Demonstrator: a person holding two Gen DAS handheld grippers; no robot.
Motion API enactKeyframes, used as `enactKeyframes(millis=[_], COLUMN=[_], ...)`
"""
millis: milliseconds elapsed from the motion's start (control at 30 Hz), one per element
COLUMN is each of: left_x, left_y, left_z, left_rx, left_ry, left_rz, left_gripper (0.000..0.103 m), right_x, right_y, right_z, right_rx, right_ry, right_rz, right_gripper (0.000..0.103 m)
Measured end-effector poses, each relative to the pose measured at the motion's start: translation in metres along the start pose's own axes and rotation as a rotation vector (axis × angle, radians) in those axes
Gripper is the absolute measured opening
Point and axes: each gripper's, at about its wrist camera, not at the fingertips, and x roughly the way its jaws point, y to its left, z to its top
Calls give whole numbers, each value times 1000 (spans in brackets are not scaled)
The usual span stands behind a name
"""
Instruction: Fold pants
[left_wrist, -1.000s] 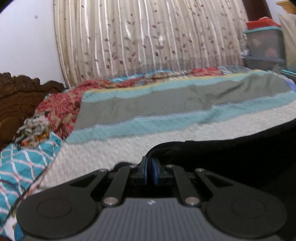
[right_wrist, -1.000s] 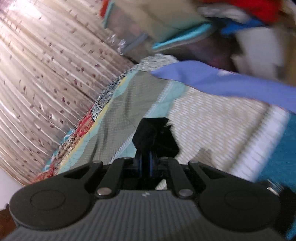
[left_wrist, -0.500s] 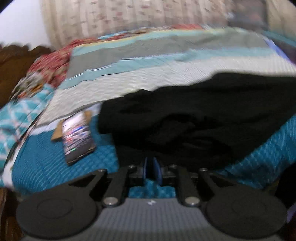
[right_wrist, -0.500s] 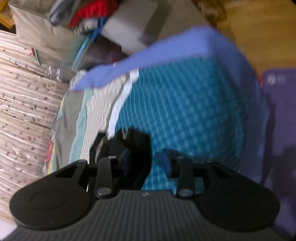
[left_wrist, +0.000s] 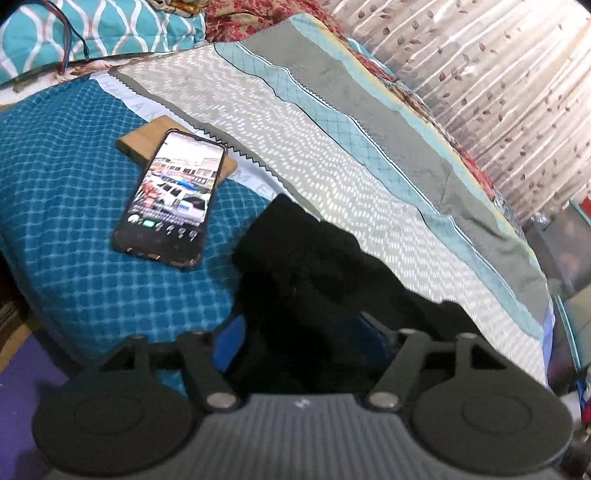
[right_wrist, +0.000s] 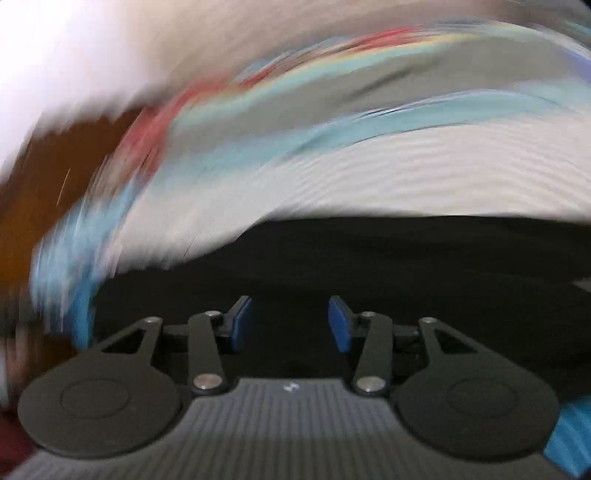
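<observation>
Lying bunched on the bed (left_wrist: 332, 155), the black pants (left_wrist: 303, 266) spill between the left gripper (left_wrist: 299, 339) jaws, which stand spread. The right gripper (right_wrist: 290, 321) (its view badly blurred) has jaws spread over the pants too. A phone (left_wrist: 170, 199) rests just beside them.

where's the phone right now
In the left wrist view the phone lies screen-up on the teal bedspread, upper left of the frame, its top end resting on a small wooden board, just left of the black pants.
</observation>
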Motion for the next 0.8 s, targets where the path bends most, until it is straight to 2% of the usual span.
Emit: enactKeyframes(millis=[67,133,167,200,267,333,367,400,433,533,633,700,733,800], left_x=[12,23,28,32,35,29,23,15,9,-18,-33,-25,-17,1], left_y=[-2,-1,0,-1,-4,-9,-12,-15,-15,-12,5,15,19,26], left_z=[3,8,11,13,15,15,14,13,12,4,-11,-27,-35,-47], left_rx=[-8,-33,-46,-58,-70,-58,-37,-19,-12,9,10,15,14,8], left_ry=[-8,-5,-4,1,16,2,-12,-19,-24,-50,-32,7,30,72], left_rz=[26,39,34,22,-2,-40,-57,-83,-102,-145,-161,-117,-65,17], left_gripper=[82,74,60,37,17,15,15,15,15,15,15,21,22,41], right_x=[42,79,97,116,147,176,186,196,202,191,152,135,137,159], right_y=[48,82,99,110,136,158,161,162,162,157,162,167,173,180], right_z=[-4,-1,1,7,10,11,13,13,14,27,44,39,31,7], right_rx=[-177,-277,-315,-347,-414,-461,-478,-498,-516,-477,-442,-460,-478,-495], right_ry=[80,128,150,166,183,190,198,210,225,171,115,137,168,242], right_rz=[80,161,205,231,248,229,207,175,142,153,252,305,310,292], right_gripper=[49,55,58,64,64,60,52,23,18,15,15,15,17,24])
